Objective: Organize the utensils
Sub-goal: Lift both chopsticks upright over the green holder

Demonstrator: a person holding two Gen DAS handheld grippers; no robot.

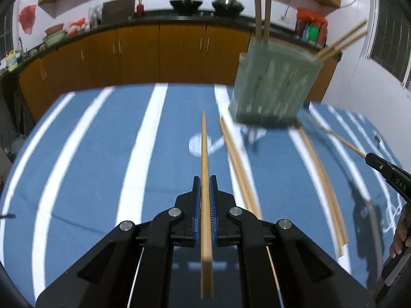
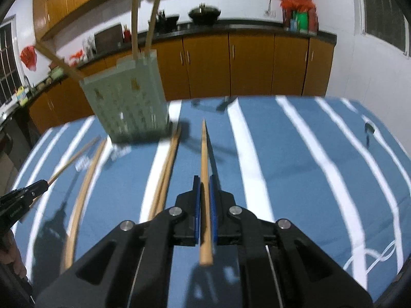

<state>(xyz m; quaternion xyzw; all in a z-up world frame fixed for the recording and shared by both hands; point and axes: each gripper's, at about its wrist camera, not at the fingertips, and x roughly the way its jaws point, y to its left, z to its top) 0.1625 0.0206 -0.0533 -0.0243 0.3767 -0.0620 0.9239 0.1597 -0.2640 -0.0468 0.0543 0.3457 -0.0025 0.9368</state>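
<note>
Chopsticks pinched in both my grippers, above the blue table cloth with white stripes [image 1: 90,154].
My left gripper [image 1: 204,183] squeezes one long wooden chopstick [image 1: 204,154]; my right gripper [image 2: 204,183] squeezes another wooden chopstick [image 2: 204,159]. The pale green plastic holder with holes [image 1: 272,87] stands ahead, near loose chopsticks [image 1: 239,169].

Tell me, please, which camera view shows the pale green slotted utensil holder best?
The right wrist view shows the pale green slotted utensil holder best: two perforated sides, the rim and the base on the blue striped tablecloth are visible, though blurred. The left wrist view shows the same holder further off, to the right, equally blurred.
</note>
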